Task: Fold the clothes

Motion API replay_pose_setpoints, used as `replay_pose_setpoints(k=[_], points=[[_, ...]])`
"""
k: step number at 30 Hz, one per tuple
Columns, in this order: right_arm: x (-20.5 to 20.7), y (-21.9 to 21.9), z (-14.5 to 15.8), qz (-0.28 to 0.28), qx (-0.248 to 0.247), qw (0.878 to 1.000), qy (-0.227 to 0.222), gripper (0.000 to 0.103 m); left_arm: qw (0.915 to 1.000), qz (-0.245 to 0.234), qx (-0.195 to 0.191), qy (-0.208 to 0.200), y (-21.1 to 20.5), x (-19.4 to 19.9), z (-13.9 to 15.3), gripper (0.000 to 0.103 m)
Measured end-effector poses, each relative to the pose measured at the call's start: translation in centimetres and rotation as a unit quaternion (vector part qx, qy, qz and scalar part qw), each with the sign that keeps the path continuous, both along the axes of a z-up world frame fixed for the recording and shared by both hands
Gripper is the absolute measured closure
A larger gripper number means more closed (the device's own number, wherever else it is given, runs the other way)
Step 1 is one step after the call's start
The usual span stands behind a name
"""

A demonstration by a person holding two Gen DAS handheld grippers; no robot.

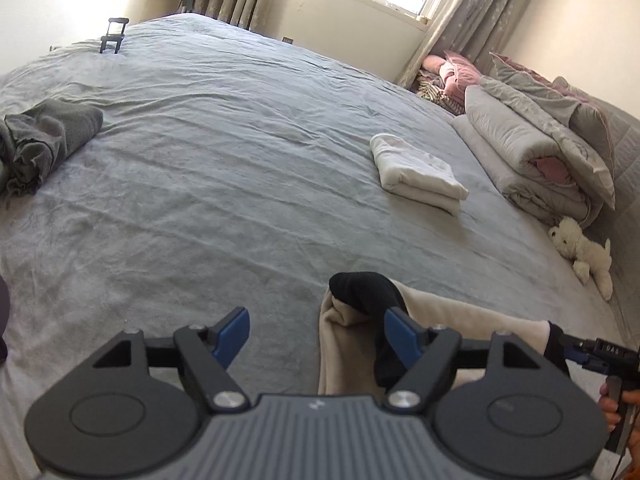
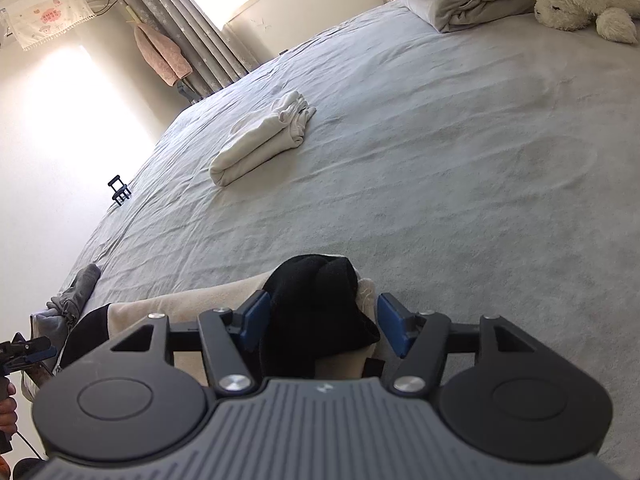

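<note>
A beige garment with black trim [image 1: 460, 320] lies on the grey bed [image 1: 240, 160] near its front edge. My left gripper [image 1: 316, 336] is open; its right finger touches a black cuff [image 1: 364, 292], its left finger is over bare sheet. My right gripper [image 2: 320, 320] is open, its jaws on either side of the garment's other black end [image 2: 316, 300]. The right gripper also shows at the far right of the left wrist view [image 1: 576, 354]. A folded white garment [image 1: 416, 172] lies mid-bed, also in the right wrist view [image 2: 260, 140]. A crumpled grey garment [image 1: 40, 140] lies at the left.
Rolled quilts and pillows [image 1: 540, 140] are stacked at the bed's head. A white plush dog [image 1: 584, 256] lies beside them. A small black stand [image 1: 114, 36] sits at the far corner. Curtains and a window are behind the bed.
</note>
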State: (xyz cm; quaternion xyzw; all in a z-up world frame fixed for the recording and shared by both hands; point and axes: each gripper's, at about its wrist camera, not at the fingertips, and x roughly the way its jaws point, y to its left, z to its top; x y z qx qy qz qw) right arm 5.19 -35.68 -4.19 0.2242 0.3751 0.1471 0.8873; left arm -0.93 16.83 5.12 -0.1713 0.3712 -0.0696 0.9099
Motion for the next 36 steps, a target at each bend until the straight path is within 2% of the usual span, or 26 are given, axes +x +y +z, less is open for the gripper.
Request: replay_pose_setpoints(k=[3,4,7,10,12,13,14,15,16,17,19,22,24,25,27,29,31,33,34,35,36], points=[[0.0,0.2,-0.1,-0.001,-0.003,1.0,0.0,0.04,0.9985,0.0,-0.055,-0.002,0.4,0.7,-0.5,0.02],[0.0,0.2,-0.1,-0.001,-0.004,1.0,-0.001,0.04,0.9981,-0.006,-0.061,0.001,0.1,1.2,-0.9,0.02],[0.0,0.7,-0.1,0.004,-0.007,1.0,-0.003,0.04,0.9979,-0.029,-0.058,0.007,-2.0,3.3,-2.6,0.02],[-0.3,1.7,-0.1,0.016,-0.032,0.999,-0.009,0.046,0.9967,-0.061,-0.052,0.004,-4.3,4.7,-4.8,0.024],[-0.5,2.3,-0.2,0.026,-0.052,0.998,-0.01,0.055,0.9954,-0.08,-0.052,0.005,-5.3,4.9,-6.2,0.037],[-0.6,2.6,-0.2,0.032,-0.061,0.998,-0.009,0.066,0.9948,-0.087,-0.051,0.007,-5.6,4.8,-6.7,0.042],[-0.7,2.9,-0.2,0.037,-0.066,0.997,-0.01,0.078,0.9944,-0.093,-0.047,0.012,-5.9,4.8,-7.2,0.054],[-0.8,3.1,-0.2,0.042,-0.067,0.997,-0.01,0.081,0.9939,-0.1,-0.043,0.019,-6.2,4.9,-7.5,0.077],[-0.9,3.2,0.0,0.044,-0.064,0.997,-0.009,0.082,0.9929,-0.107,-0.045,0.025,-6.3,5.0,-7.6,0.087],[-1.0,3.2,0.3,0.043,-0.058,0.997,-0.008,0.083,0.9921,-0.11,-0.052,0.029,-6.2,5.2,-7.6,0.092],[-1.2,2.6,1.1,0.033,-0.016,0.999,-0.006,0.084,0.9908,-0.111,-0.073,0.023,-5.5,5.1,-7.0,0.093],[-1.7,1.2,2.1,0.006,0.055,0.998,-0.002,0.085,0.984,-0.108,-0.139,0.028,-4.0,5.0,-6.5,0.093],[-1.8,0.7,2.3,-0.008,0.075,0.997,0.008,0.085,0.9804,-0.102,-0.162,0.045,-3.3,5.3,-6.7,0.094],[-1.7,0.8,2.3,-0.013,0.065,0.998,0.018,0.085,0.9794,-0.1,-0.166,0.056,-3.1,5.4,-6.9,0.093],[-1.4,1.1,2.0,-0.021,0.037,0.998,0.037,0.085,0.9804,-0.103,-0.147,0.081,-3.3,5.8,-7.6,0.093],[-1.0,2.4,1.3,-0.018,-0.024,0.998,0.049,0.084,0.9846,-0.106,-0.111,0.084,-4.1,5.9,-8.3,0.091],[-0.7,4.4,0.2,-0.006,-0.106,0.993,0.045,0.084,0.9876,-0.109,-0.075,0.085,-4.9,6.0,-9.1,0.085],[-0.8,6.5,-0.6,0.01,-0.189,0.982,0.023,0.075,0.9898,-0.12,-0.043,0.064,-5.8,5.7,-8.9,0.082],[-0.9,7.3,-0.6,0.016,-0.224,0.975,0.01,0.065,0.9904,-0.121,-0.031,0.058,-5.9,5.6,-8.6,0.079],[-1.2,7.8,-0.3,0.015,-0.247,0.969,-0.002,0.057,0.9913,-0.119,-0.021,0.053,-5.8,5.5,-8.1,0.072],[-1.5,7.8,0.1,0.009,-0.253,0.967,-0.014,0.056,0.9924,-0.114,-0.011,0.045,-5.7,5.3,-7.6,0.066]])
